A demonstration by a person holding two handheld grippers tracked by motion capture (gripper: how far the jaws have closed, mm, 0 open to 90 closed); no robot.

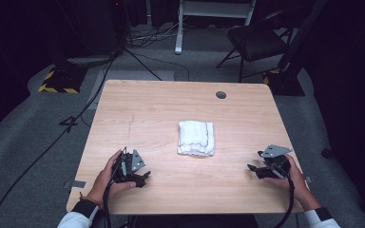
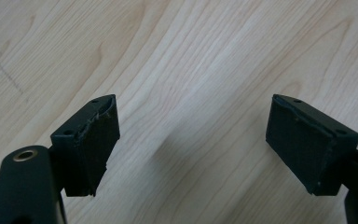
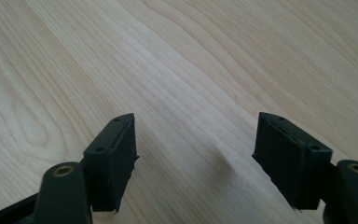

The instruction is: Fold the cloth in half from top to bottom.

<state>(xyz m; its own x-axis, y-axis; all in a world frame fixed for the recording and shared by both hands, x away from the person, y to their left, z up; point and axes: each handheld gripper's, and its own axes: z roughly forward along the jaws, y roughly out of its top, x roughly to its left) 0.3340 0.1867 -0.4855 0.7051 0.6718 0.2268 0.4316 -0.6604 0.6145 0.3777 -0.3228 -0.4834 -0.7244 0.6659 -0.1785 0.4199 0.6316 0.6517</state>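
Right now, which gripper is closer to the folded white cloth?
Left, narrowly. The left gripper sits below-left of the folded white cloth; the right gripper sits farther off, below-right. Neither touches it.

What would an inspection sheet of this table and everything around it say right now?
Surface: light wooden table, with a round grommet near the far edge.
Job's things: folded white cloth lying flat mid-table, untouched.
Clutter: nothing seen.
Grippers: left gripper and right gripper open, nothing between the jaws, each off to its own side of the cloth.
Cables: black cables run across the grey floor.
Surroundings: dark chair, yellow-black striped base.
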